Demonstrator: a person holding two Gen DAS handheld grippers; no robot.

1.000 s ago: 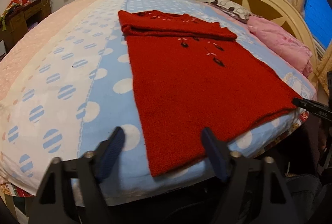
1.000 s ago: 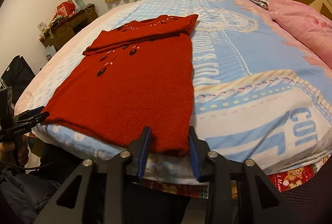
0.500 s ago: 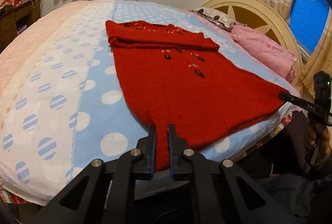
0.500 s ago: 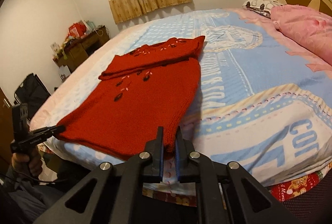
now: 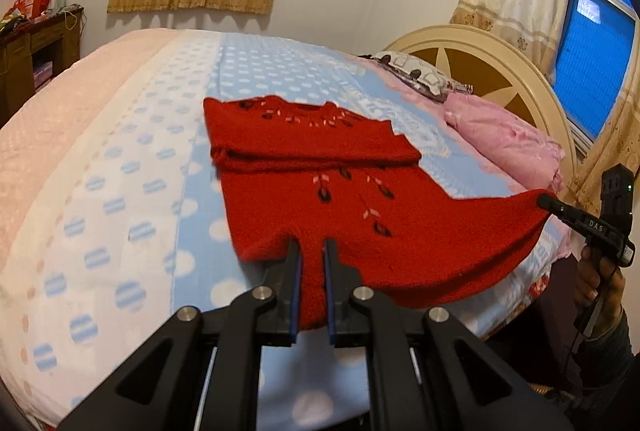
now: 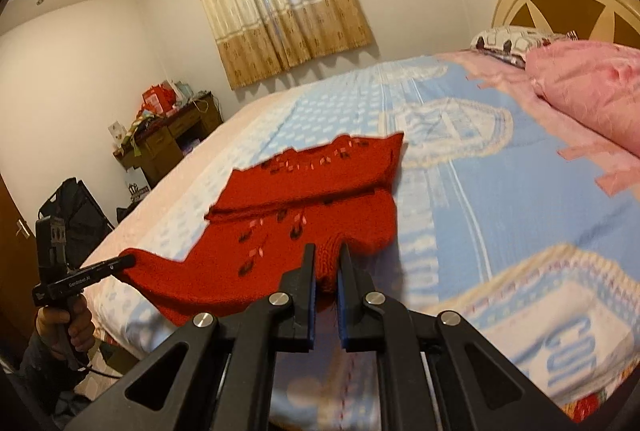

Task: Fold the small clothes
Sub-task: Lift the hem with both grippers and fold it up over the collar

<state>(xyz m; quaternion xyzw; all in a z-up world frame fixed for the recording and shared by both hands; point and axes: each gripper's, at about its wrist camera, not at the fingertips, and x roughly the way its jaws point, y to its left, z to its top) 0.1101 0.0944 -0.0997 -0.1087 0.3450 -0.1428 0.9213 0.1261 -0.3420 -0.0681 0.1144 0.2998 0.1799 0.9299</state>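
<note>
Sagging between both clamped tongs [image 5: 311,255] [image 6: 327,259], the red knit sweater [image 5: 340,215] has its hem corners pinched.

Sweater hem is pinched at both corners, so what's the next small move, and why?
Probably carry both corners forward over the sweater toward its folded top. The left gripper and right gripper are each shut on a hem corner, lifted off the bed, while the top is already folded.

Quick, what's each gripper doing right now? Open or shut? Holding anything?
Left gripper: shut on the hem corner of the red knitted sweater.
Right gripper: shut on the sweater's other hem corner.
</note>
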